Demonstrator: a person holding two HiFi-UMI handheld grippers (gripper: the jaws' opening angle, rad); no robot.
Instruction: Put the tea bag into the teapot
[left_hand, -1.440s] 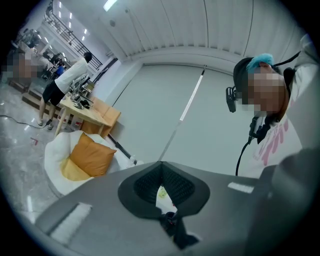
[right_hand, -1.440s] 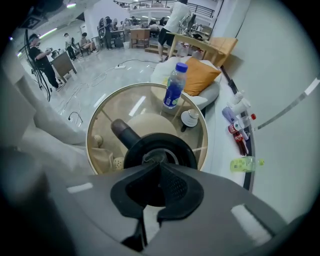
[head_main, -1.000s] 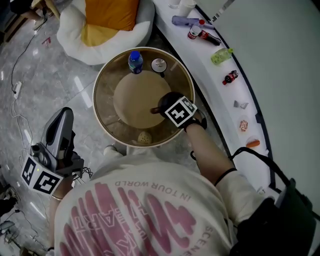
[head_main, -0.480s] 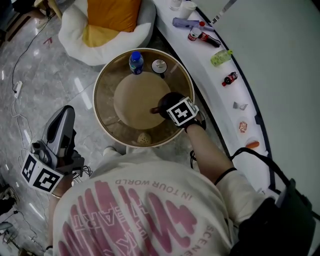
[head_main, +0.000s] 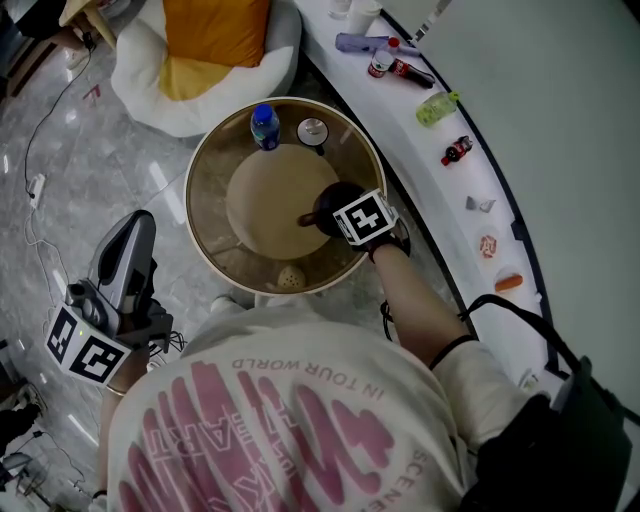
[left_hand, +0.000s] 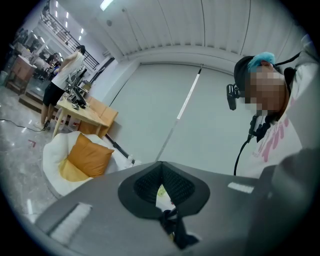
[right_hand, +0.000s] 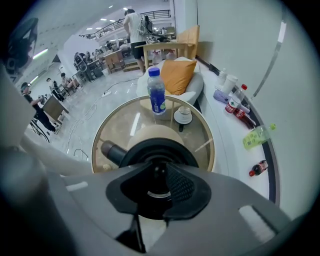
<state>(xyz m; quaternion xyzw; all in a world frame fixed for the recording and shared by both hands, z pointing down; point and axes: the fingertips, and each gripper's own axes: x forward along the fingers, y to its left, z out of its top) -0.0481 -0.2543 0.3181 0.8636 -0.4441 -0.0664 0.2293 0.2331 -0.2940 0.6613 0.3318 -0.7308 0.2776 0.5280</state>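
At head-view centre, note right gripper (right_hand: 160, 180) clamped on lid knob (right_hand: 158, 171) of teapot (head_main: 331, 195), lid still on; at lower left, left gripper (head_main: 136, 228) closed, empty; treat tea bag insertion as pending.

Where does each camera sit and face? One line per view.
Head view: on the head, steeply down on the glass table; shirt, right forearm.
Left gripper view: on left gripper, up at a wall; shut jaws.
Right gripper view: on right gripper, down on the teapot; jaws shut on lid knob.
Shared by head and right gripper views: teapot, water bottle.
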